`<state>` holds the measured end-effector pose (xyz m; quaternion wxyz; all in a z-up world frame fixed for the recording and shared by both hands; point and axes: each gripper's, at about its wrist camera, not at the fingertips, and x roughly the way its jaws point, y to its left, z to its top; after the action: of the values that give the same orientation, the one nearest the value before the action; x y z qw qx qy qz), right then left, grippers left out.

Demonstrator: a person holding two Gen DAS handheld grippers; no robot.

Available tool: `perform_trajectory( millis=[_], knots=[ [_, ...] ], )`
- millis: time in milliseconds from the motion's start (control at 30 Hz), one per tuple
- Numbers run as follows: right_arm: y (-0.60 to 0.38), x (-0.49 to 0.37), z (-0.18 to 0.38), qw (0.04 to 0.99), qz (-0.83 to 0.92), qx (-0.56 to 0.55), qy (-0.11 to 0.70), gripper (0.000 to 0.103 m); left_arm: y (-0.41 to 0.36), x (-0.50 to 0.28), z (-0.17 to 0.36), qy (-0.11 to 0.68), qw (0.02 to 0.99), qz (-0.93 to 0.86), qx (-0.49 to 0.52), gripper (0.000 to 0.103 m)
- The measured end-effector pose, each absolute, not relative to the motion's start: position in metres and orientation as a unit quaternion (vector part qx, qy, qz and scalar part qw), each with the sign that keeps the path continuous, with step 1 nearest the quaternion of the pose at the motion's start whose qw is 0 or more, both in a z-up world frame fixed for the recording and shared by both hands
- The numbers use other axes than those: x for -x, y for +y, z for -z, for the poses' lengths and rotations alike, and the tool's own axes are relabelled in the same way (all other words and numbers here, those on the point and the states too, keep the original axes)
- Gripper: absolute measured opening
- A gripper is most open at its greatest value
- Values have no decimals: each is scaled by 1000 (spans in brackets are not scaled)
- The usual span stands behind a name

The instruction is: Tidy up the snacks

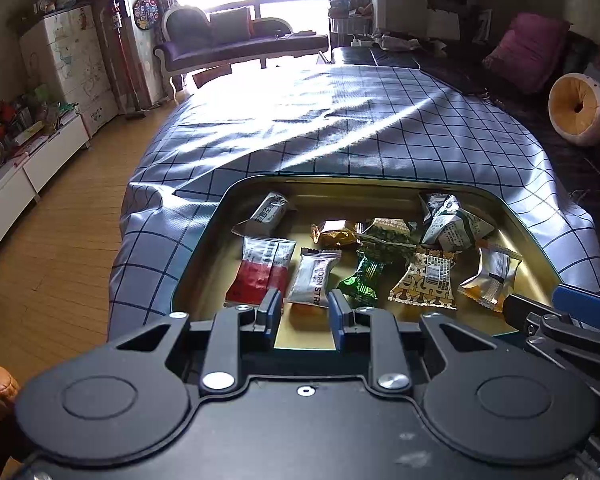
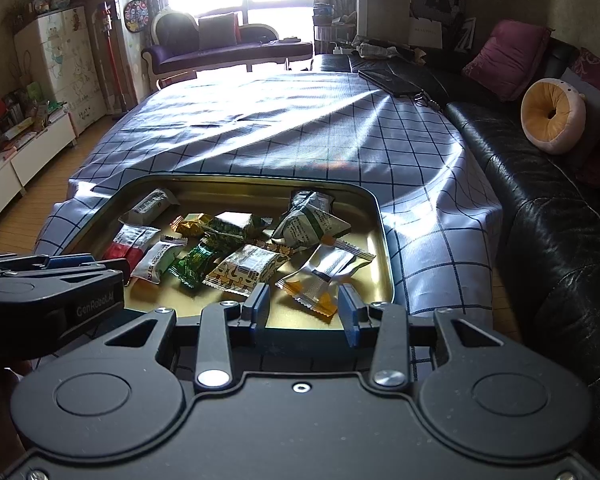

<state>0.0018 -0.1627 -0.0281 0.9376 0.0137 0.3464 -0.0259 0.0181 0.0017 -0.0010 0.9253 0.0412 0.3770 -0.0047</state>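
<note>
A gold metal tray sits on the near end of a checked tablecloth and holds several wrapped snacks. They include a red-and-white packet, a white packet with black lettering, a green candy, a patterned packet and an orange-and-clear packet. My left gripper is open and empty just before the white packet. My right gripper is open and empty just before the orange packet.
The checked tablecloth stretches away behind the tray. A black leather sofa with cushions runs along the right. A wood floor and low white cabinets lie to the left.
</note>
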Motion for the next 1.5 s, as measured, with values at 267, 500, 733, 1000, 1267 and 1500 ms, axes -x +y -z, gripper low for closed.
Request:
perform_trajectory(
  millis=[267, 500, 733, 1000, 1267, 1500],
  knots=[
    [-162, -3, 28, 937, 26, -10, 348, 49, 0, -19, 3, 381, 924, 4, -46, 26],
    [-162, -2, 28, 937, 26, -9, 348, 49, 0, -19, 4, 383, 923, 7, -48, 26],
    [-162, -2, 27, 936, 26, -8, 350, 49, 0, -20, 4, 385, 922, 6, -46, 26],
    [-161, -2, 28, 936, 25, -7, 352, 49, 1, -22, 5, 389, 920, 7, -44, 26],
    [-161, -2, 28, 936, 24, -7, 352, 49, 0, -22, 6, 392, 919, 9, -46, 26],
    [-161, -3, 30, 934, 26, -8, 355, 48, 1, -21, 5, 389, 920, 9, -47, 26]
  ],
)
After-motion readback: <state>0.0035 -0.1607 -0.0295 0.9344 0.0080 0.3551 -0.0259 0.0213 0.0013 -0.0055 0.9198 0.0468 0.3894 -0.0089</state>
